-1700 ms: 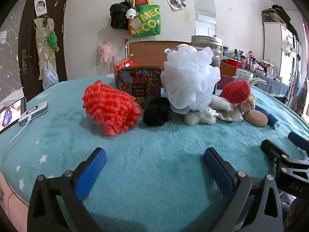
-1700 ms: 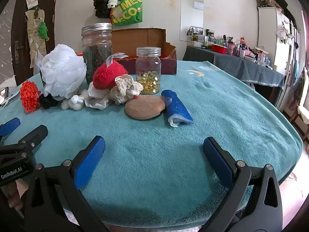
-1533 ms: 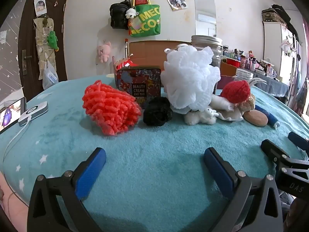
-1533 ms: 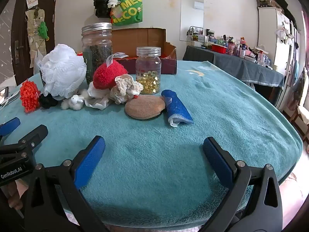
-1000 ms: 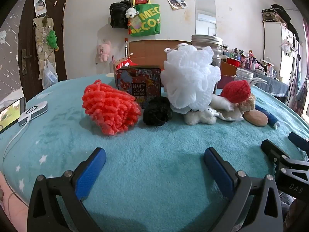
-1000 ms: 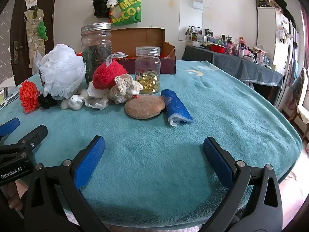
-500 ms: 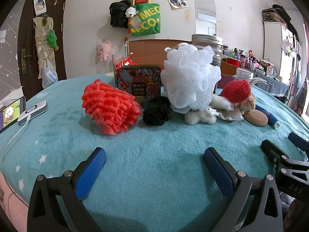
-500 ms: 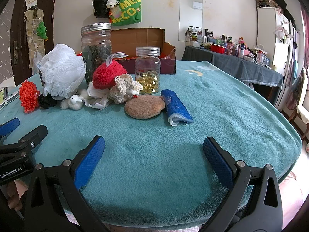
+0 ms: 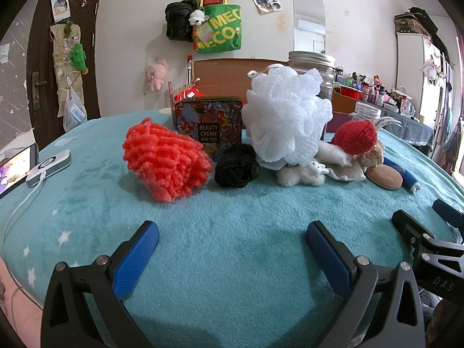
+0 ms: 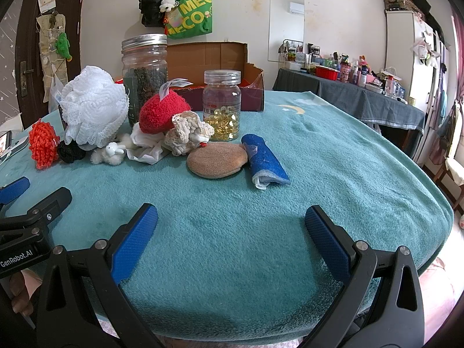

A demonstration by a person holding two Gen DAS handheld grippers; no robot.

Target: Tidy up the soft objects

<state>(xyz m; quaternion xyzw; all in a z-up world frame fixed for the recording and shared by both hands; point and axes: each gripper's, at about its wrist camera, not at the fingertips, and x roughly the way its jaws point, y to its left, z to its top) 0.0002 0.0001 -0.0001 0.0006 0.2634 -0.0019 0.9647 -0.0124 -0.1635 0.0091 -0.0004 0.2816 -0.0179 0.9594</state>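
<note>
We hold both grippers, left (image 9: 232,240) and right (image 10: 230,223), wide apart and empty above the teal fleece tabletop (image 10: 333,156); a cluttered dark-clothed side table (image 10: 348,92) stands far right.

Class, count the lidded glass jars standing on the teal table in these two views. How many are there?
2. The tall jar stands behind the white puff; the small jar stands right of it, behind the tan pad. Others may be hidden.

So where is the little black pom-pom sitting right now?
In the left wrist view the black pom-pom sits on the teal cloth, between the orange yarn bundle and white mesh puff.
</note>
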